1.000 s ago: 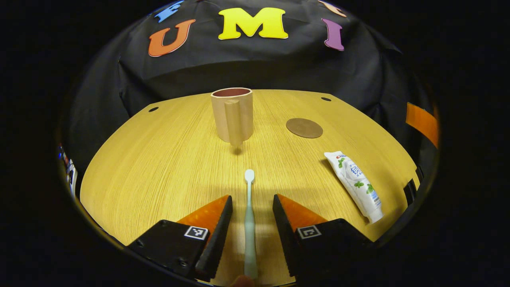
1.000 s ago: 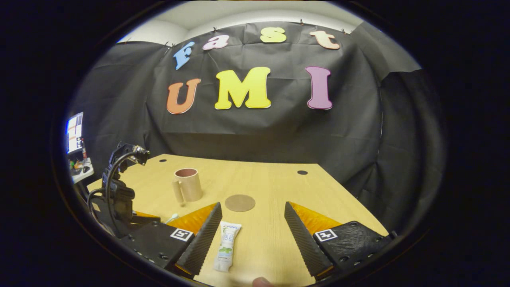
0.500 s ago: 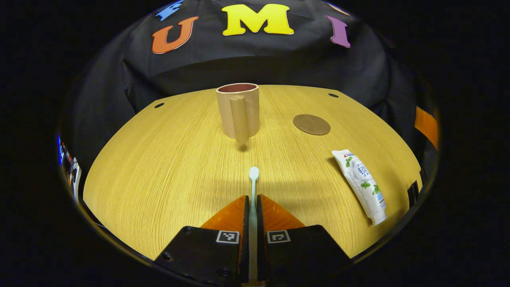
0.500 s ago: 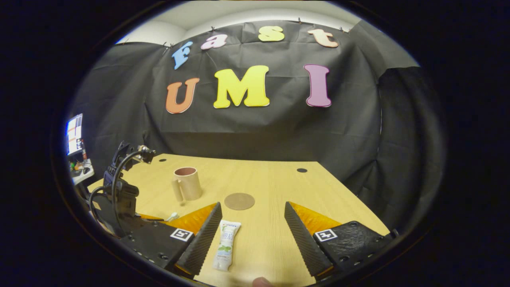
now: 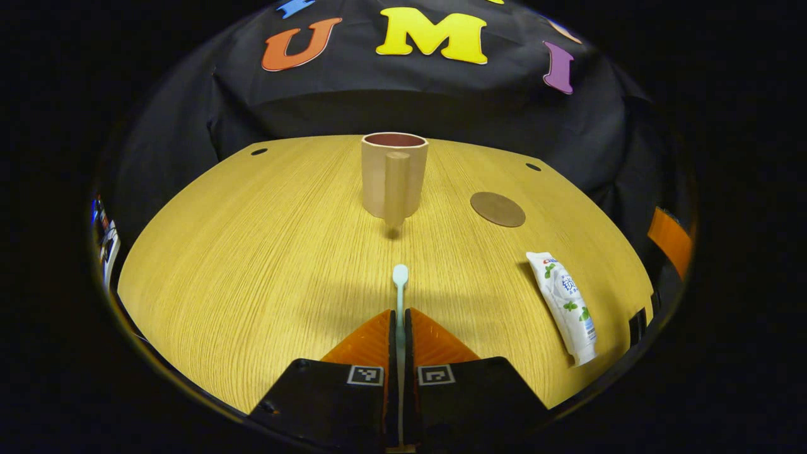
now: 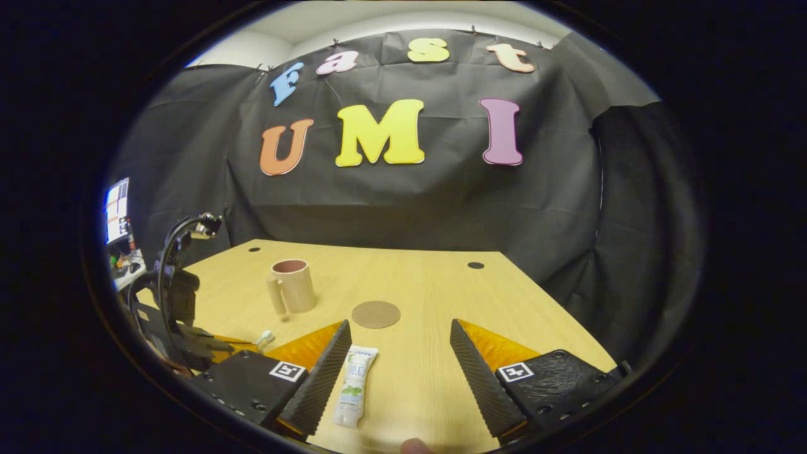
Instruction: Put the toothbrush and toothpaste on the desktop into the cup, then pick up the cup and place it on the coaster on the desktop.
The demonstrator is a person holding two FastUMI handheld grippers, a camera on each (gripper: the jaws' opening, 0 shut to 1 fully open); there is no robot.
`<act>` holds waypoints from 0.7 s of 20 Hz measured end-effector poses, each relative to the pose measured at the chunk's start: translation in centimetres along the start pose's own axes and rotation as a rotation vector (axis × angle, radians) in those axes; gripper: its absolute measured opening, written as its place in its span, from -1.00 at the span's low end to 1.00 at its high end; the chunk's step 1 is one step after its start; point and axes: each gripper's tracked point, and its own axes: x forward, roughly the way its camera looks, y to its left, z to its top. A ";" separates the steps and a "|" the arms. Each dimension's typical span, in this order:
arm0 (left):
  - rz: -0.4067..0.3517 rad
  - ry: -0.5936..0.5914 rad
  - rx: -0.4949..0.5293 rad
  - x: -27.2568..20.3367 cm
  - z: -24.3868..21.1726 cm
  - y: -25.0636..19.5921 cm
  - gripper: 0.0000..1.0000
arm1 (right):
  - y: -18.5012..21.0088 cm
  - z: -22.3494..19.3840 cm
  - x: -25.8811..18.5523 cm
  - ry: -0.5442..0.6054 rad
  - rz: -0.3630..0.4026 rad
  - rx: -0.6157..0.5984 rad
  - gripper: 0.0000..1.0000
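On the light wooden desktop [image 5: 252, 252] a beige handled cup [image 5: 394, 173] stands near the round brown coaster [image 5: 497, 209], while the left gripper [image 5: 398, 315] pinches the pale toothbrush [image 5: 400, 280] and the right gripper [image 6: 398, 343] hangs wide apart over the white toothpaste tube [image 6: 354, 386]

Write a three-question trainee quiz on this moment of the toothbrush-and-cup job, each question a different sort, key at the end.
1. True or false: the left gripper has its fingers closed on the toothbrush.
2. Multiple choice: the toothpaste lies A) in the cup, B) flat on the desktop between the right gripper's open fingers, C) on the coaster.
3. Fill in: the cup stands upright, apart from the coaster, with its ____ facing the left gripper's camera.

Key: 1 true; 2 B; 3 handle.
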 end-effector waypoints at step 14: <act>0.006 -0.115 0.002 -2.6 4.6 1.7 -0.89 | 5.4 -9.0 3.1 0.344 0.113 0.044 0.91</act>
